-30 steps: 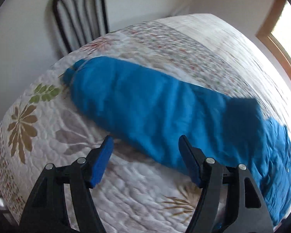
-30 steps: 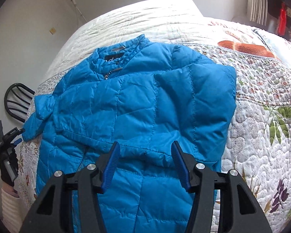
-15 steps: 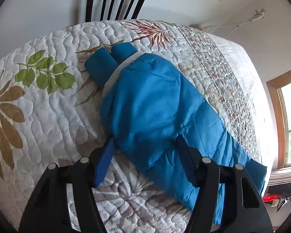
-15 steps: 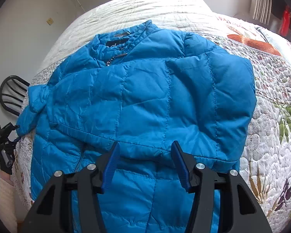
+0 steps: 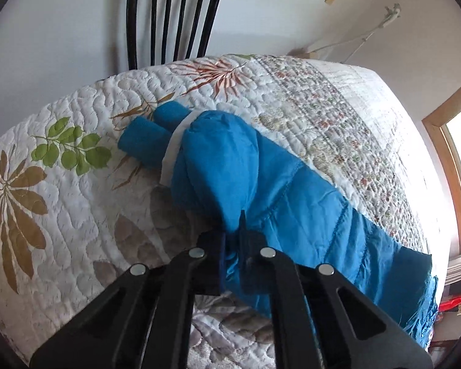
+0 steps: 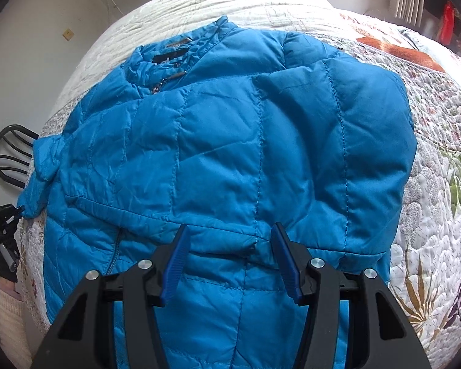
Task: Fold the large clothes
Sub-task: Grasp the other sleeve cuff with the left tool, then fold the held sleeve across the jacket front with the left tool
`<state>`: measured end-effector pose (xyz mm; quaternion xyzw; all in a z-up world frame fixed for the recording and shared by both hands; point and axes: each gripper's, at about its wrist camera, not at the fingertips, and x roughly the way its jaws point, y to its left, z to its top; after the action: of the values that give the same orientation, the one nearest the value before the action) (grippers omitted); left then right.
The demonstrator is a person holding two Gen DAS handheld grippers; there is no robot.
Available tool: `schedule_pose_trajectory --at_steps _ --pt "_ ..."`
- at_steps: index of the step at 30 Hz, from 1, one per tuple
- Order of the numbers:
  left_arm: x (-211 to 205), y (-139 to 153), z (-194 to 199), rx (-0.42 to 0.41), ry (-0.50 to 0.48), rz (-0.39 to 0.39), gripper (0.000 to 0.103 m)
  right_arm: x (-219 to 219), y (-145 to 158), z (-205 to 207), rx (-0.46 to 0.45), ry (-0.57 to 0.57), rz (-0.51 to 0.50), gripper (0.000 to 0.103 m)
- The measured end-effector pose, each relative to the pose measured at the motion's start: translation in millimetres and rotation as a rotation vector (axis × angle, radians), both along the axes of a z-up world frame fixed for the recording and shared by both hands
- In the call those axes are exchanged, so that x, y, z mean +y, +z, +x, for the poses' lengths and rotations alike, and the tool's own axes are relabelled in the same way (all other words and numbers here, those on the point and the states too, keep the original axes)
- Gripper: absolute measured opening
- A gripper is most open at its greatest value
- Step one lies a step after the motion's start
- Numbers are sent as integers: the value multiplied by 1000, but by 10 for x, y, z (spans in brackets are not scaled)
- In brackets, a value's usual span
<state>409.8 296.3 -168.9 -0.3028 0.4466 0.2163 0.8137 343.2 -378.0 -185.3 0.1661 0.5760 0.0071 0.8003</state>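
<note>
A blue quilted puffer jacket (image 6: 230,153) lies on a floral bed quilt (image 6: 439,215), collar at the far side, one sleeve folded across its front. Its other sleeve (image 5: 230,166) stretches out to the left, with a knit cuff (image 5: 150,138) at the end. My left gripper (image 5: 232,240) is shut on that sleeve's near edge; it also shows at the left edge of the right wrist view (image 6: 3,224). My right gripper (image 6: 230,246) is open, just above the folded sleeve's lower edge at the jacket's middle.
A black slatted chair (image 5: 172,15) stands against the white wall past the bed's edge, also seen in the right wrist view (image 6: 12,150). A window with a wooden frame (image 5: 451,166) is to the right. A cord (image 5: 368,33) runs along the wall.
My left gripper moved in on the outstretched sleeve and closed on its edge. My right gripper moved closer over the jacket and stayed open.
</note>
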Motion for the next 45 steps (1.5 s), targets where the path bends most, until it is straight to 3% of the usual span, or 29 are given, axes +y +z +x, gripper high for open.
schedule_pose_trajectory --at_steps 5,10,15,24,28,35,42,45 --pt "-185 377 -120 -133 -60 20 3 -13 26 -18 -9 1 5 55" --pt "-635 756 -187 -230 -206 16 2 2 42 -22 -13 4 -2 55" --pt "-1316 948 -165 -248 -390 14 2 -20 26 2 -10 -7 8 55" --pt "-2614 1006 -248 -271 -682 13 2 -47 17 19 -13 -7 21 55" --pt "-3145 914 -260 -249 -767 -8 2 -45 11 17 -13 -4 19 55" --pt "-3871 475 -239 -157 -889 -28 2 -47 -5 18 -15 7 23 55" --pt "-4265 20 -173 -48 -945 -20 3 -48 -25 14 -13 16 21 55" --pt "-4335 -40 -182 -26 -969 5 5 -47 -28 30 -8 14 20 55"
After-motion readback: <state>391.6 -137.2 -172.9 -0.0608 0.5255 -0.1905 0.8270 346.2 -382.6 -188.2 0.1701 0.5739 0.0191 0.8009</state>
